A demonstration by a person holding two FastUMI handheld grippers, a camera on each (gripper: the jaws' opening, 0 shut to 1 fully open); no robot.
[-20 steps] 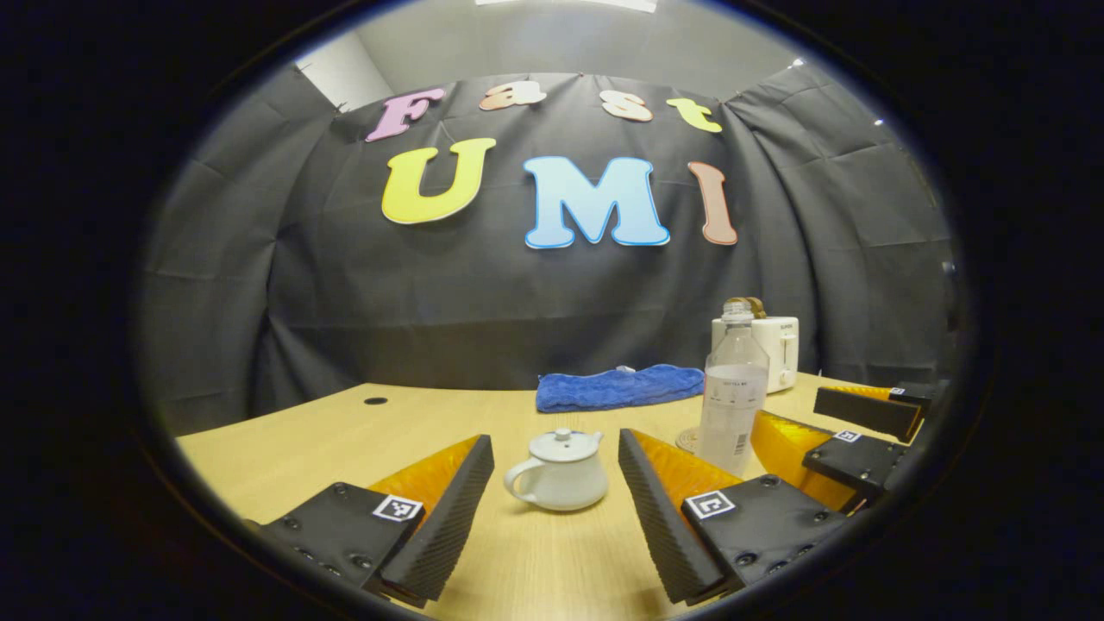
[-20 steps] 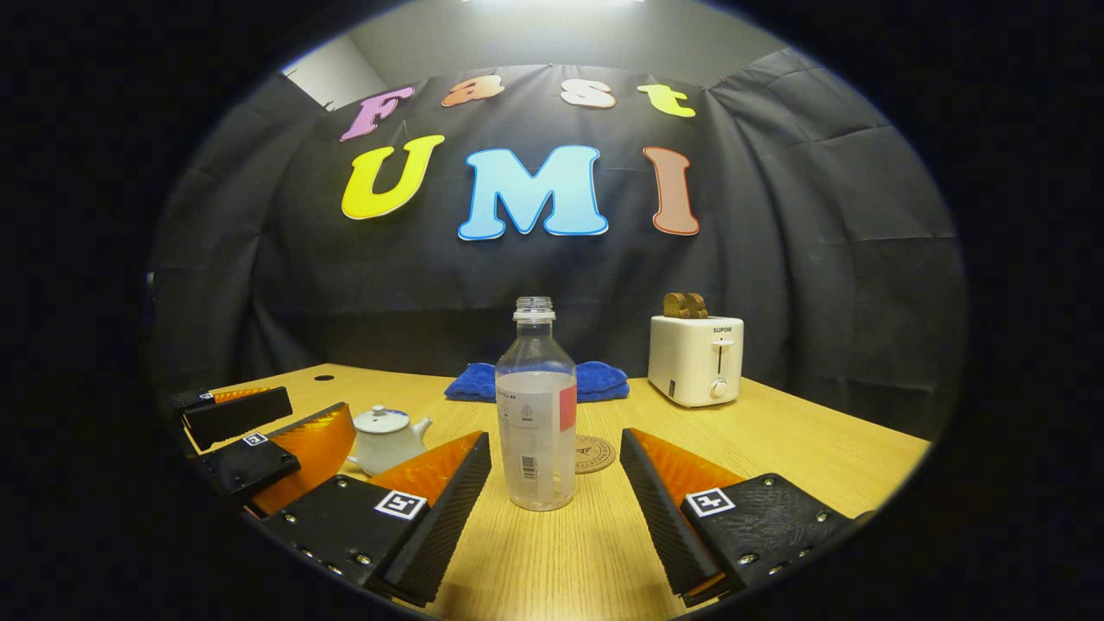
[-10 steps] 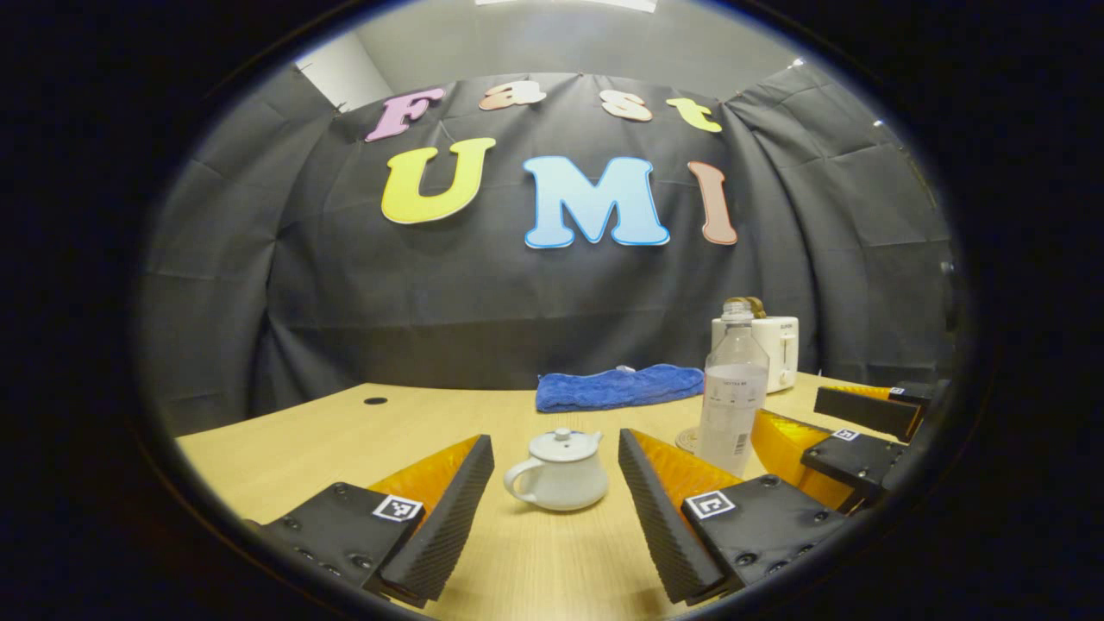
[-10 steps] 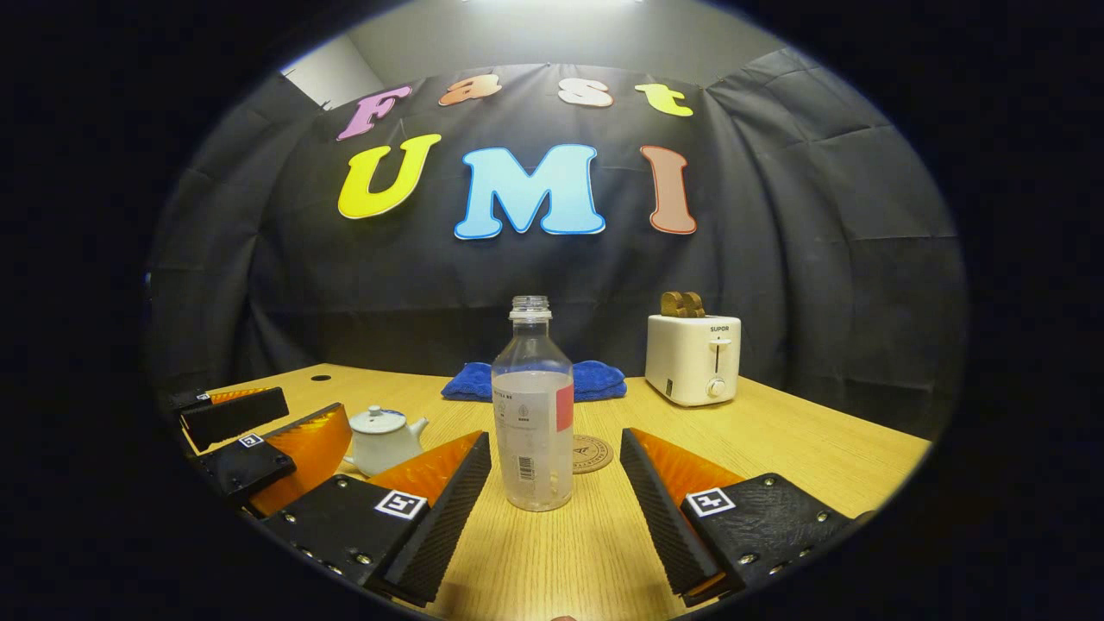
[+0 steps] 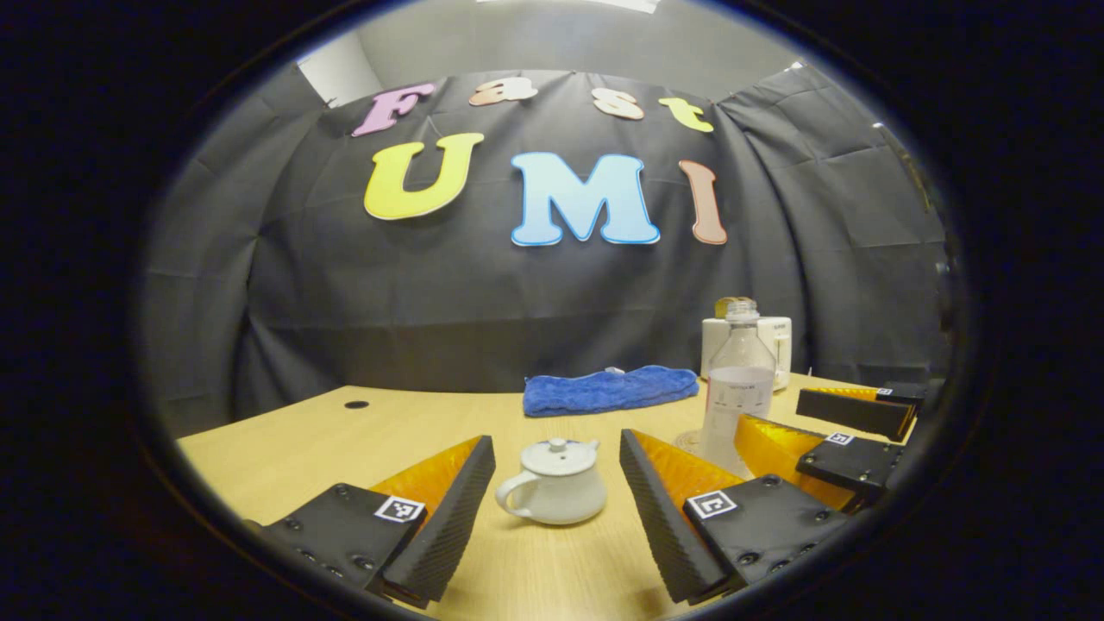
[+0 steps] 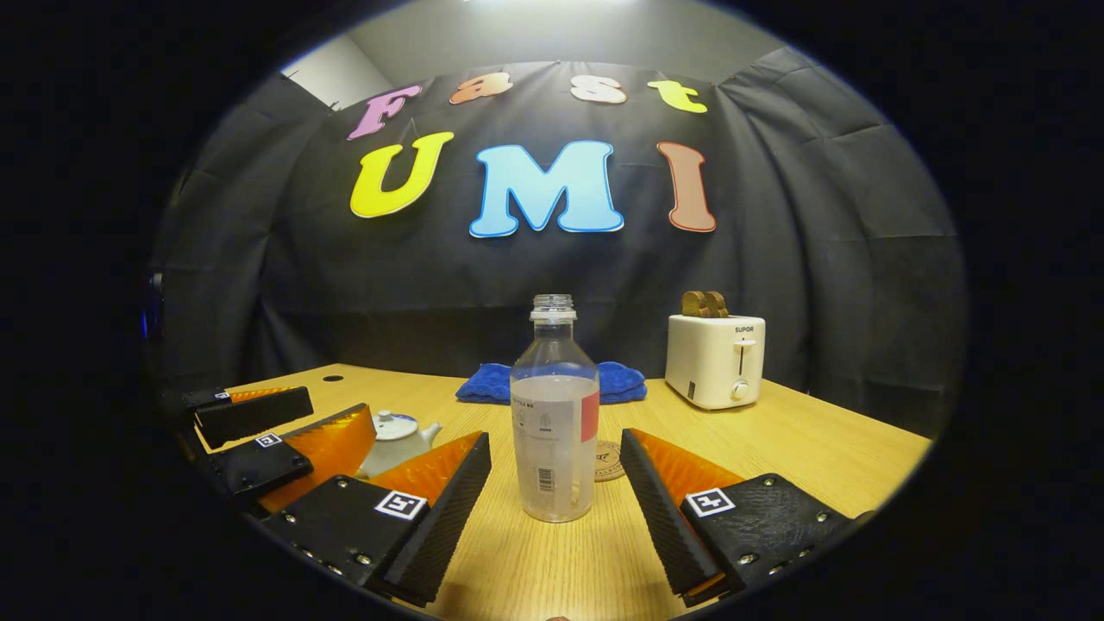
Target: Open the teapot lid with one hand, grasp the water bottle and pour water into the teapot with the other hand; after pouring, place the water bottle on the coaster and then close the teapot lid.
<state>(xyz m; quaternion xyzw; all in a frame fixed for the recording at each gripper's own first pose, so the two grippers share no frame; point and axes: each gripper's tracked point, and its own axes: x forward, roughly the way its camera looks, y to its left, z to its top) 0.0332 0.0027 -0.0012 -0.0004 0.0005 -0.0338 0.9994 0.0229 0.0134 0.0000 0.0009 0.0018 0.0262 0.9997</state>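
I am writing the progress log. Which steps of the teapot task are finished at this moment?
None is finished. The lid sits on the teapot, and the water bottle stands beside the coaster. Both grippers, left and right, are open, untouching. Everything remains.

a light wooden table (image 6: 802, 448) carries a small white ceramic teapot (image 5: 552, 493), a clear plastic water bottle (image 6: 554, 414), a round brown coaster (image 6: 610, 461), a folded blue towel (image 5: 608, 389) and a white toaster (image 6: 714, 360).
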